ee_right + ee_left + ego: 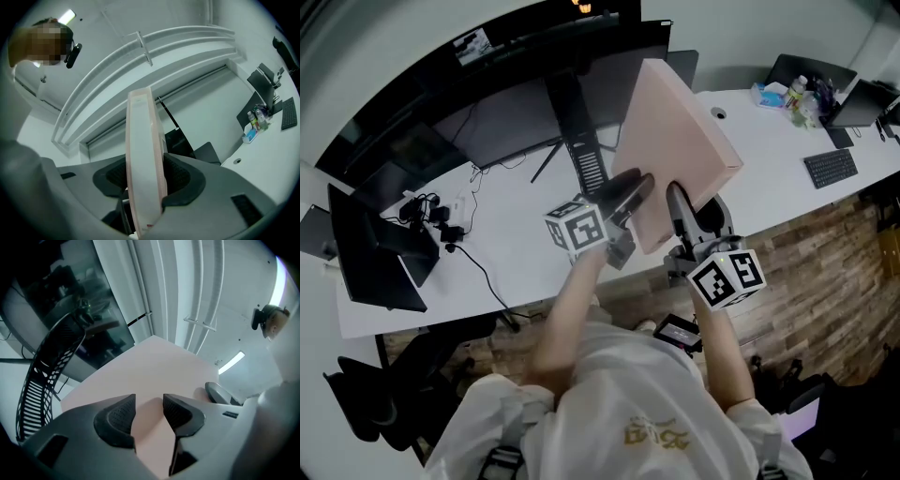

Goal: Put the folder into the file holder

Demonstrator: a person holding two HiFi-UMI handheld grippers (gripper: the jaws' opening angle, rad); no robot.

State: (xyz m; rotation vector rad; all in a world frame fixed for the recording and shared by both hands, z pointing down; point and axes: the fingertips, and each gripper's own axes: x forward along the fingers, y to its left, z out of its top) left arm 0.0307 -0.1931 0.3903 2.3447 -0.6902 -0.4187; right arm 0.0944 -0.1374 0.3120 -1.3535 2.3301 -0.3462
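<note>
Head view: folder point(675, 141) outside file holder point(591, 167)

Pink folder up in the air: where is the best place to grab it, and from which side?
I'd grab the pink folder by its thin bottom edge, coming from below, one jaw on each flat face. It is wide and flat, so only its thickness fits between jaws. The right gripper pinches it just that way.

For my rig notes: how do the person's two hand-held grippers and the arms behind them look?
Left gripper and right gripper are alike: light grey moulded bodies, two short jaws with dark grey dotted pads. Each carries a white cube with black square markers. The arms are bare below a white short-sleeved top.
</note>
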